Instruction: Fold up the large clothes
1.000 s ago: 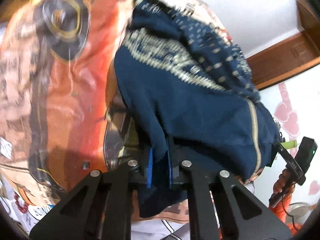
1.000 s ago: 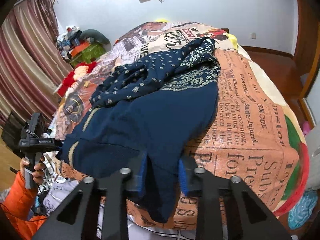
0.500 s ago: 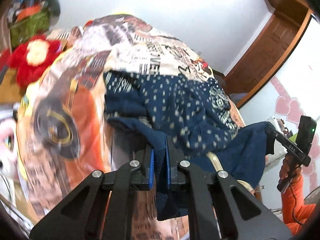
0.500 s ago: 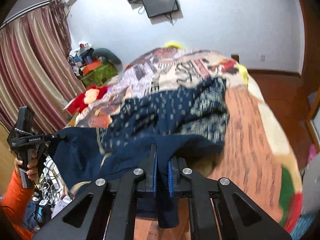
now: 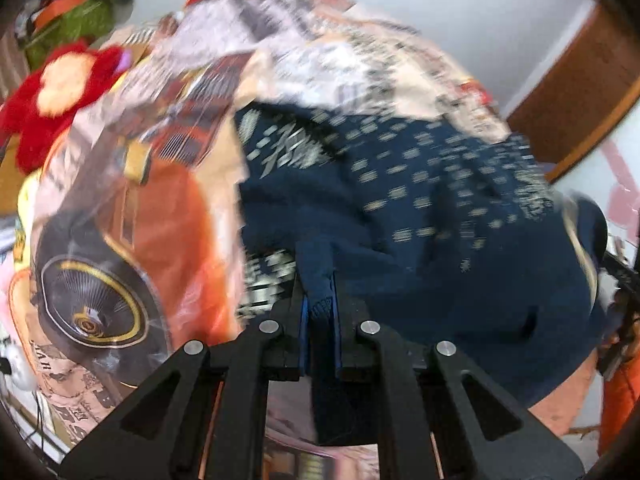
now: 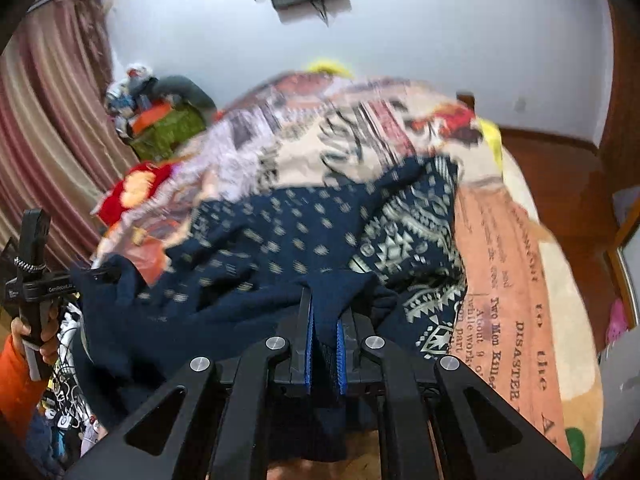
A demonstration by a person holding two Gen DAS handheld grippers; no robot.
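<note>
Left wrist view, left to right: a red plush toy (image 5: 52, 92) sits at the far left edge, beside the bed (image 5: 132, 208) with its orange newspaper-print cover. The navy patterned garment (image 5: 420, 200) lies in a heap across the middle and right of the bed. The left gripper (image 5: 319, 304) has its jaws drawn narrow, clamped on a fold of the garment's plain navy edge.

Right wrist view, left to right: the left gripper appears at the far left, held by a hand in an orange sleeve (image 6: 16, 380), with the garment's edge stretched to it. The right gripper (image 6: 324, 336) has just been closing its jaws, and they now pinch a fold of the same edge between the blue pads.

Handling: the garment is a soft, limp knit, probably moderately heavy for its size. It sags between the two grip points and does not hold a shape. Grip it at the hem or corners, well apart, to keep the edge taut.

Orientation: the held edge runs left to right between the grippers. The long axis appears to run away from the grippers, up the bed; the heap obscures the far end.
</note>
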